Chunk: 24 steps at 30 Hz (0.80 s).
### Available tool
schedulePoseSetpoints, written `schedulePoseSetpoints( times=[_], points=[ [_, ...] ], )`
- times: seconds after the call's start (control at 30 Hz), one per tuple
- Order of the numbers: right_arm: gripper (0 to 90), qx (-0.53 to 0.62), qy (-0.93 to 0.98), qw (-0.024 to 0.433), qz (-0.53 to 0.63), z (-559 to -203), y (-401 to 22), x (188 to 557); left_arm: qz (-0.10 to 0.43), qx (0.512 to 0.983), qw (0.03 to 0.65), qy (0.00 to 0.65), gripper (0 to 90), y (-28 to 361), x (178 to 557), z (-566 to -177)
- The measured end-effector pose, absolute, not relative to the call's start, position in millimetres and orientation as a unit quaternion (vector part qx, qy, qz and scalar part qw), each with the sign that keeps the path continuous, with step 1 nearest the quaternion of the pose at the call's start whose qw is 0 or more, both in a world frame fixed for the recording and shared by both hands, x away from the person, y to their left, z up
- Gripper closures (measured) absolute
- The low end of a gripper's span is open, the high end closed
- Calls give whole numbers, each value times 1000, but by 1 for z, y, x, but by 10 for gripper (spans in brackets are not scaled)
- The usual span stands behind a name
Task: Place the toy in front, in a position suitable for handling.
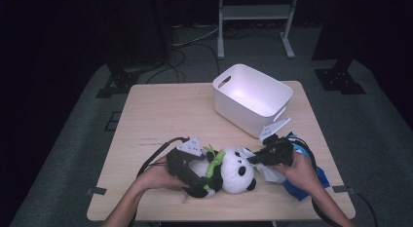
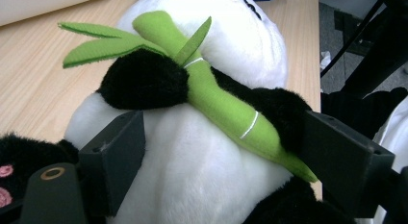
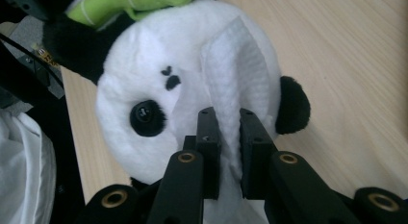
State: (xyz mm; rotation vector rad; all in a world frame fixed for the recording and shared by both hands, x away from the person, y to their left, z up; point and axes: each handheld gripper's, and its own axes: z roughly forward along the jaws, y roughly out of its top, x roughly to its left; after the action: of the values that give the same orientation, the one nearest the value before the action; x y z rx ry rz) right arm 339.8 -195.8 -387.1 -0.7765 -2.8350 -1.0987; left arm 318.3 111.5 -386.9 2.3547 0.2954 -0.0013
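A black-and-white panda plush (image 1: 234, 171) lies on the wooden table (image 1: 160, 110) near its front edge, hugging a green bamboo stalk (image 2: 216, 99). My left gripper (image 1: 195, 180) holds the plush by its body, and in the left gripper view its jaws (image 2: 226, 137) press on the white belly and a black arm. My right gripper (image 3: 230, 118) is shut on a white cloth (image 3: 235, 65) that lies against the panda's face (image 3: 144, 65), beside one eye. In the high view the right gripper (image 1: 253, 160) points at the panda's head from the right.
A white plastic bin (image 1: 251, 98) stands open at the back right of the table. Blue fabric (image 1: 302, 188) and more white cloth (image 1: 270, 174) lie under the right hand. A white metal stand (image 1: 255, 12) is on the floor beyond the table.
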Motion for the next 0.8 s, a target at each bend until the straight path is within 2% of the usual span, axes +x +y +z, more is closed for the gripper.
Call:
schedulePoseSetpoints(
  times=[0.43, 0.8],
  points=[
    [789, -185, -915, -2, -358, -360, -146, 338, 9, 920, 375, 113, 143, 113, 316, -378],
    [789, -109, -935, 22, -336, -356, -83, 334, 26, 913, 383, 137, 104, 142, 309, -369]
  ],
)
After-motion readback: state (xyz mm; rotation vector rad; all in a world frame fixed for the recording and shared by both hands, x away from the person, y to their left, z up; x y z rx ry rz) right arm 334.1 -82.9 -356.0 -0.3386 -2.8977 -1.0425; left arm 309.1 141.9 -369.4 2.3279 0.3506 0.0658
